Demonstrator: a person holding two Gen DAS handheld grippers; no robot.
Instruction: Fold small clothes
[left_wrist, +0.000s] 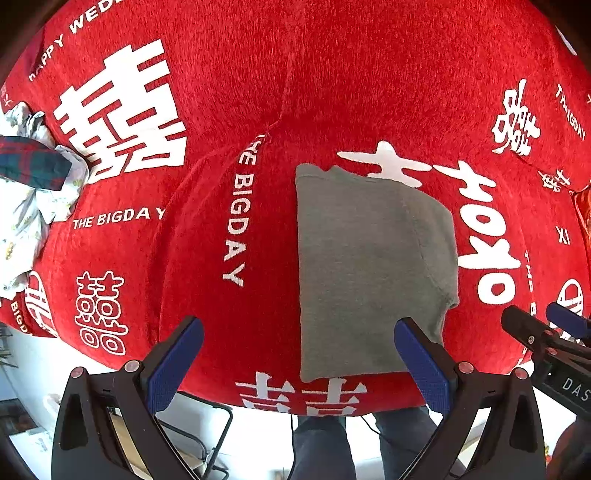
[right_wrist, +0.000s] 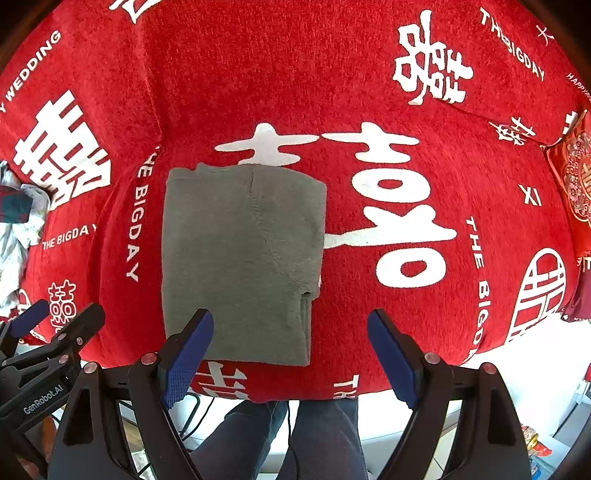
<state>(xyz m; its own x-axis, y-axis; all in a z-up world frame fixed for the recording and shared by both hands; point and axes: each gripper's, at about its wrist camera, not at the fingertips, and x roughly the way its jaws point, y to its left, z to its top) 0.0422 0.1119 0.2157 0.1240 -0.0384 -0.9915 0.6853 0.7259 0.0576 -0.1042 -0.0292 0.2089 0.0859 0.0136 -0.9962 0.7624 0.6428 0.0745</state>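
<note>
Grey garment (right_wrist: 242, 258) lies folded flat on red cover (right_wrist: 369, 74), looks done. Left gripper (left_wrist: 299, 362) and right gripper (right_wrist: 290, 354) hover wide, empty. Unfolded pile (left_wrist: 26, 192) left.

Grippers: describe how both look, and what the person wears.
Each gripper, left and right, has two black angular arms with round silvery-pink rivets and flat blue textured pads. Seen from the opposite camera, the left body carries white "GenRobot.AI" lettering, while the right shows "DAS" at the frame edge. The person's legs wear dark blue-grey trousers.
</note>
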